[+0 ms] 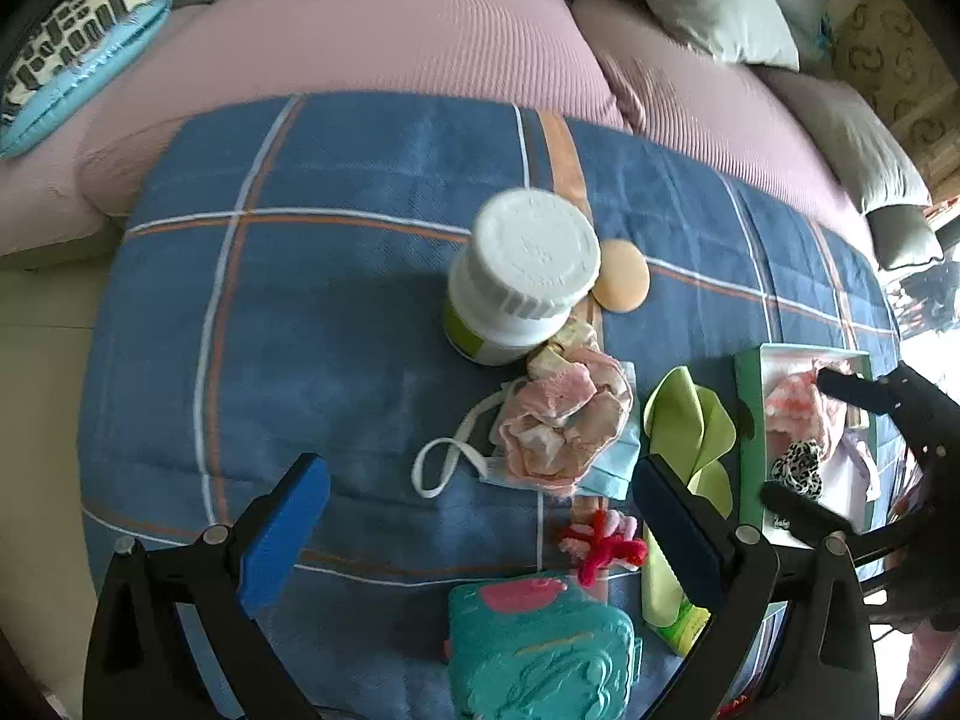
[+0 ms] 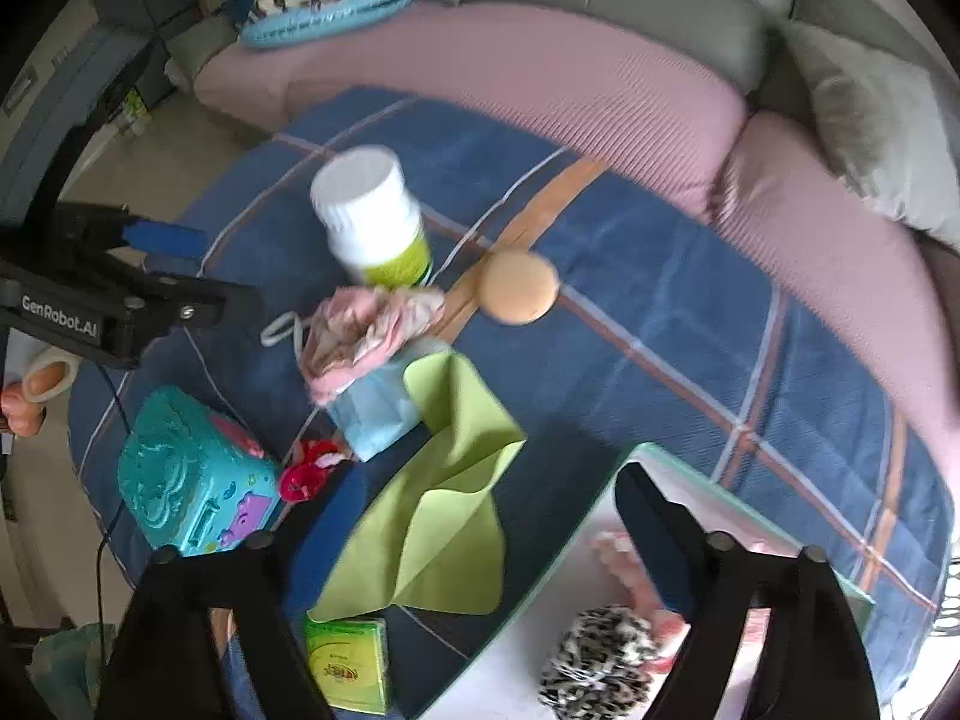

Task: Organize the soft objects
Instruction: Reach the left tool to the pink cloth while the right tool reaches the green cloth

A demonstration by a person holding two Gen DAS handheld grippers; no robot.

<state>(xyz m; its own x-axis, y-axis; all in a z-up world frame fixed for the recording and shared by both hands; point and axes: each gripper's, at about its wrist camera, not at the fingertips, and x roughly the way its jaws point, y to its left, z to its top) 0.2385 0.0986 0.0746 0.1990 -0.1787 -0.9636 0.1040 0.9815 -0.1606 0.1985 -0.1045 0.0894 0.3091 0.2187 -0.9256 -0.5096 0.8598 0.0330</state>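
My left gripper (image 1: pixel 480 516) hangs over the blue plaid blanket (image 1: pixel 336 324) with its blue pads spread wide and nothing between them. Just ahead of it lies the crumpled pink cloth (image 1: pixel 564 426) on top of a pale blue face mask (image 1: pixel 612 468), with the white-capped bottle (image 1: pixel 516 276) beyond and a round beige puff (image 1: pixel 621 276) beside that. Below the pads, close to me, sit the red fuzzy twist (image 1: pixel 600 546) and the teal toy box (image 1: pixel 540 648). Right of the pink cloth is the folded green cloth (image 1: pixel 690 426). Further right, my right gripper (image 2: pixel 468 516) stands open and empty, one finger over the green cloth, the other over the white tray (image 2: pixel 510 672), where a leopard-print scrunchie (image 2: pixel 600 660) and something pink lie.
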